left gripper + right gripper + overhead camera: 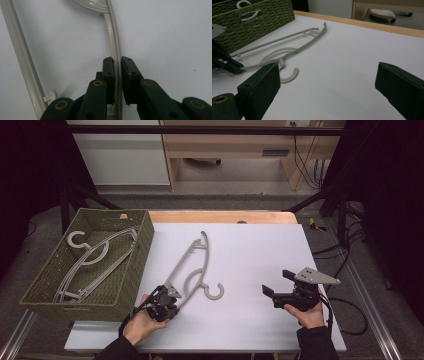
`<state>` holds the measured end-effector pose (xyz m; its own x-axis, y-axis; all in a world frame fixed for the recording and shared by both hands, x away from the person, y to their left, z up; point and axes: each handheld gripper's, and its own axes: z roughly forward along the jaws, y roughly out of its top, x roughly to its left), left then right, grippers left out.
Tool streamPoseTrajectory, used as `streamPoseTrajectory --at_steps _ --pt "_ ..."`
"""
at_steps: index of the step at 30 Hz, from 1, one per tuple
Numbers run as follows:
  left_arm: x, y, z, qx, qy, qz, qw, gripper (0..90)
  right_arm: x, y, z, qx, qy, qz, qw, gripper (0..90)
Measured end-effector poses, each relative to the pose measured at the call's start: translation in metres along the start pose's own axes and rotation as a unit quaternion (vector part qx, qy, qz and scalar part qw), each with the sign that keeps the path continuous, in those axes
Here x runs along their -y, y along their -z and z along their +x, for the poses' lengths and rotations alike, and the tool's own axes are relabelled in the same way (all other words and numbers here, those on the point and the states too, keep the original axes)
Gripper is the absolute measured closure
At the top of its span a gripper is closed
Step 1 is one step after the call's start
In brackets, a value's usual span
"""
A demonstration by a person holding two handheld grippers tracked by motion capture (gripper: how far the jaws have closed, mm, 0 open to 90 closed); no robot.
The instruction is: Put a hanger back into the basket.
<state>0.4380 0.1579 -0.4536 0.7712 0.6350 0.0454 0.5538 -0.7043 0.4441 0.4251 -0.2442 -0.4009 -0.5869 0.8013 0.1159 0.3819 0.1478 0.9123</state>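
A beige plastic hanger [192,262] lies flat on the white table [250,255], its hook [215,292] toward the near edge. My left gripper [171,294] is shut on the lower end of one of the hanger's arms. In the left gripper view that arm [115,37] runs straight up between the closed jaws [118,63], and the hanger's bottom bar [20,57] lies to the left. My right gripper [277,282] is open and holds nothing, off to the hanger's right. In the right gripper view its jaws [327,82] stand wide apart facing the hanger [294,50].
A green woven basket [145,240] sits at the table's left and holds more beige hangers [95,257]. In the right gripper view the basket [267,17] is at the upper left. A wooden strip [220,216] runs along the table's far edge.
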Motion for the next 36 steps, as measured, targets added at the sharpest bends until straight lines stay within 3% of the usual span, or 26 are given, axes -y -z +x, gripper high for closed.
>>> streamPoseTrajectory --at_steps 5,10,19,36 --pt "0.002 0.002 -0.002 -0.01 -0.013 -0.008 0.9998 82.0 0.0 0.0 -0.001 0.001 0.0 0.0 1.0 6.0" --pt "0.004 0.012 -0.002 -0.013 -0.013 -0.036 0.9992 82.2 0.0 0.0 -0.001 0.001 0.001 0.0 1.0 5.9" --pt "0.004 0.027 -0.005 -0.01 -0.017 -0.065 0.9977 82.2 0.0 0.001 -0.001 0.001 0.0 0.0 1.0 5.5" --pt "0.003 0.07 -0.009 0.0 -0.026 -0.122 0.9922 82.2 0.0 0.004 -0.003 0.011 -0.003 -0.005 0.9999 4.0"
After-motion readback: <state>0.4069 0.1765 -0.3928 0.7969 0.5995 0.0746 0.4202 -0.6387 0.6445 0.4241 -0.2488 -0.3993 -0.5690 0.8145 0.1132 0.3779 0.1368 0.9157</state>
